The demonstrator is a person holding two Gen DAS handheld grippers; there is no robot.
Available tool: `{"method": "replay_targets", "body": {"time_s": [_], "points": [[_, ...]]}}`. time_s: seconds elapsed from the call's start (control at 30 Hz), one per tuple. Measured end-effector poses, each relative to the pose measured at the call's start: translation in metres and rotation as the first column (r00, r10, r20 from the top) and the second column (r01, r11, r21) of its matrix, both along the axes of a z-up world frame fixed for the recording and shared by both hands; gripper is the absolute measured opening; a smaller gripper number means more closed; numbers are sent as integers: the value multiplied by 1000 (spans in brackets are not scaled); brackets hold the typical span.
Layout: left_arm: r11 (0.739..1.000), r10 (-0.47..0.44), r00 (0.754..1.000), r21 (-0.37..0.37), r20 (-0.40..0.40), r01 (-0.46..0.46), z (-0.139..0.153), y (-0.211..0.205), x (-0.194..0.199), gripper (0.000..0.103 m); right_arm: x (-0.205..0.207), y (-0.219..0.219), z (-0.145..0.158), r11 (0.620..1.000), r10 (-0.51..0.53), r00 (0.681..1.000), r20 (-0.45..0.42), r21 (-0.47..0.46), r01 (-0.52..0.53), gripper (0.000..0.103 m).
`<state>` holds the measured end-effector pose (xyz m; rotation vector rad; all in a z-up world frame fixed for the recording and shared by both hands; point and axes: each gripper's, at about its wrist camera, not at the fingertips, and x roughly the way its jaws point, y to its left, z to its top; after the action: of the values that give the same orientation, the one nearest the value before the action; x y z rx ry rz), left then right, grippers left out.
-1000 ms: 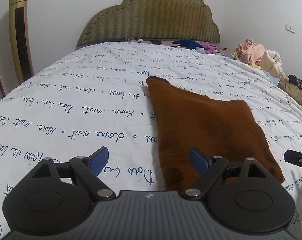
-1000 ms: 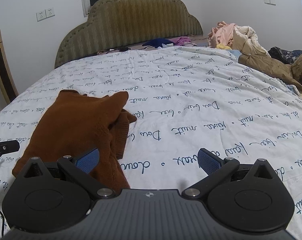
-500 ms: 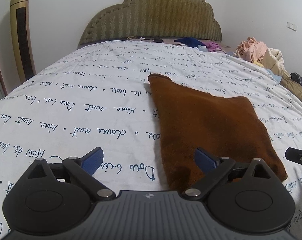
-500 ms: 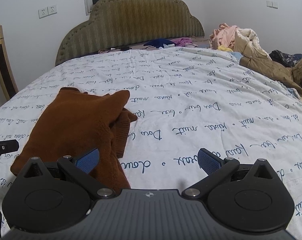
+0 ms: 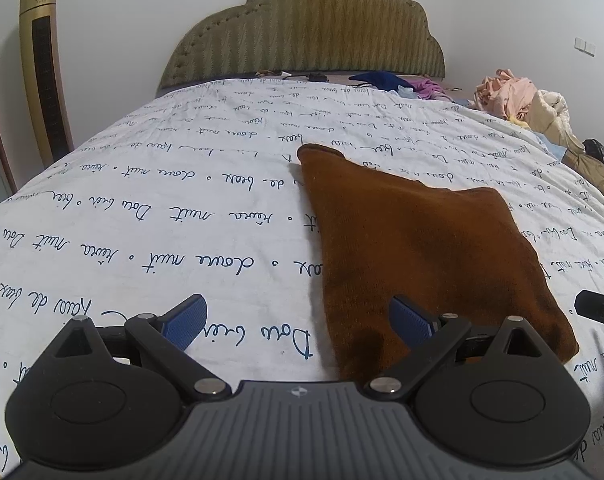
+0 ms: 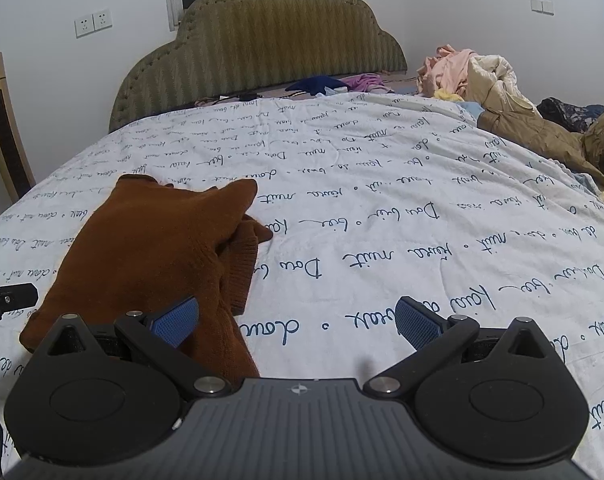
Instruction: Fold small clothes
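Jaws of the left gripper (image 5: 297, 320) are spread wide with nothing held; its right blue pad (image 5: 412, 320) is seen over the near edge of the brown garment (image 5: 414, 240). The right gripper (image 6: 297, 320) is likewise released and empty, its left pad (image 6: 173, 320) over the same garment (image 6: 153, 248). The garment lies folded on the script-printed white bedsheet (image 5: 141, 200), well short of the padded headboard (image 5: 310, 36). Loose clothes (image 6: 462, 72) are piled at the far right.

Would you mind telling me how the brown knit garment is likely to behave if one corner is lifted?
The brown knit garment would probably drape limply, since it lies flat with soft creases. Its loosely stacked folded layers may slide apart. It looks light and unlikely to slip on the printed bedsheet.
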<state>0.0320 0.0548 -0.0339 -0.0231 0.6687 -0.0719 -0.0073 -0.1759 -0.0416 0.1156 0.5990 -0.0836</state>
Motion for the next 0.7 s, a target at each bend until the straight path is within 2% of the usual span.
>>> {"method": "replay_targets", "body": {"time_s": [0.17,0.3,0.47,0.7], "points": [[1000,4,1000,11,-2,-3,1,-1,0,98,1,-5,5,1000,-17,1000,9,-7,17,103],[1000,-4,1000,16,-7,4,1,-4,2,98,9,-19,17,997,-55,998,7,-62,55,103],[1000,-13,1000,26,-6,13,3,-8,2,98,15,-42,31,995,-97,995,13,-11,97,103],[999,-11,1000,34,-18,12,2,-8,4,98,17,-30,27,997,-67,998,12,-37,67,103]]}}
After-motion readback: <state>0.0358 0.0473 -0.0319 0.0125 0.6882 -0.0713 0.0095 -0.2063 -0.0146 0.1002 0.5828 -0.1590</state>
